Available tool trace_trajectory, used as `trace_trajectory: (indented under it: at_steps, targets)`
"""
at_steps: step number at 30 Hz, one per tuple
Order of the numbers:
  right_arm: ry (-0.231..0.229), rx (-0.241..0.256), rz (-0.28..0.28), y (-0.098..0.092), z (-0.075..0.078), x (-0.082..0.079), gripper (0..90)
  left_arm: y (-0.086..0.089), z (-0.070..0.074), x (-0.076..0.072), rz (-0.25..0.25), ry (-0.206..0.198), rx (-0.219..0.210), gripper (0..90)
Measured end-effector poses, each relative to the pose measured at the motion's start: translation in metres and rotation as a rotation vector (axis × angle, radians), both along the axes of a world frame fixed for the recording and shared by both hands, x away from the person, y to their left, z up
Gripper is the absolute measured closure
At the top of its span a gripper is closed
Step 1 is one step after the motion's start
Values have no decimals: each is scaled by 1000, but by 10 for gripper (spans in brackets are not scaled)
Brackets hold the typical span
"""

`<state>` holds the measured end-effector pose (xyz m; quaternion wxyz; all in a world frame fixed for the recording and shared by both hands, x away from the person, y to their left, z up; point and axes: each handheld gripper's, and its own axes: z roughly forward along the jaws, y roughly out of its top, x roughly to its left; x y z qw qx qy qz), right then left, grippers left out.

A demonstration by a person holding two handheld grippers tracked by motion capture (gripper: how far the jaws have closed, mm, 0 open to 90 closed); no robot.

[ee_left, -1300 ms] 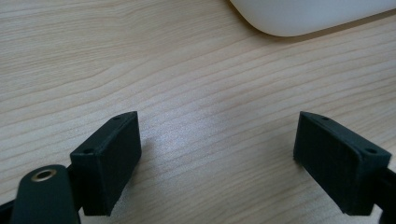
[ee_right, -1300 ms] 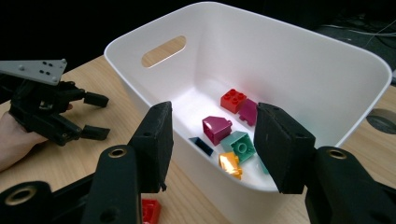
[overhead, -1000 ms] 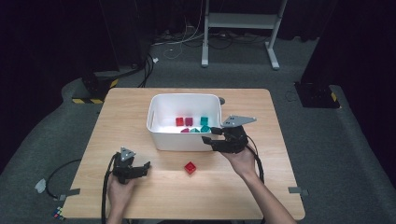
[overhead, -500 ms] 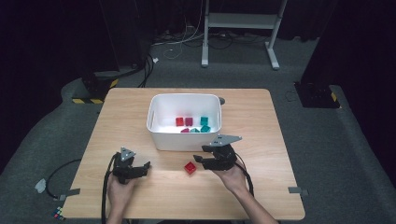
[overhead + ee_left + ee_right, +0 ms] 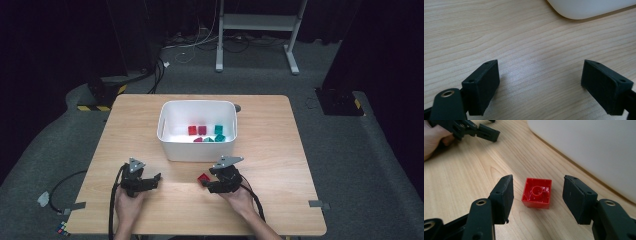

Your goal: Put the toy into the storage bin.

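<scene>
A small red brick point(image 5: 537, 193) lies hollow side up on the wooden table point(image 5: 280, 145), just in front of the white bin point(image 5: 197, 131). My right gripper point(image 5: 537, 200) is open with its jaws on either side of the brick, not touching it; from above the brick point(image 5: 203, 178) sits at the tip of that gripper point(image 5: 204, 183). My left gripper point(image 5: 540, 82) is open over bare wood, and in the high view it point(image 5: 155, 179) rests at the front left. Red and teal bricks point(image 5: 205, 132) lie inside the bin.
The bin's wall point(image 5: 586, 8) stands close ahead of the left gripper. The left gripper point(image 5: 471, 128) and a hand point(image 5: 434, 137) are at the top left of the right gripper view. A cable point(image 5: 65, 182) trails off the table's left front.
My right gripper has come down and toward the person from the bin's rim to the table, and its jaws now bracket the red brick. The left gripper has stayed put.
</scene>
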<state>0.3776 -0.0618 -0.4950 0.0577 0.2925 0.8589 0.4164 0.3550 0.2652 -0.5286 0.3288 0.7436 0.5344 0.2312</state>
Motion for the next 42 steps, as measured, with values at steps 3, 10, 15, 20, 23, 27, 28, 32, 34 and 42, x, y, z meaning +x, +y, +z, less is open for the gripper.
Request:
trace_trajectory:
  at_steps: [3, 10, 15, 20, 23, 27, 28, 32, 34, 42]
  targets:
    - [2, -2, -4, 5, -6, 1, 418, 0, 0, 0, 0, 0, 1, 151]
    - [2, -44, -9, 13, -18, 3, 447, 0, 0, 0, 0, 0, 0, 151]
    - [-13, -69, 5, 14, -22, 2, 546, 0, 0, 0, 0, 0, 0, 151]
    - [-30, -74, 19, 14, -21, 1, 587, 0, 0, 0, 0, 0, 1, 151]
    - [-31, -73, 26, 14, -20, 0, 589, 0, 0, 0, 0, 0, 1, 151]
    - [-37, -55, 31, 11, -15, -2, 589, 0, 0, 0, -1, 1, 2, 151]
    - [-38, -54, 35, 10, -13, -3, 589, 0, 0, 0, -1, 1, 2, 151]
    - [-42, -43, 53, 6, -4, -5, 589, 0, 0, 0, 0, 0, -1, 151]
    - [-47, -34, 59, 3, 2, -5, 589, 0, 0, 0, 0, 0, 0, 151]
    - [-54, -6, 80, -10, 27, -5, 590, 0, 0, 0, 0, 0, 0, 151]
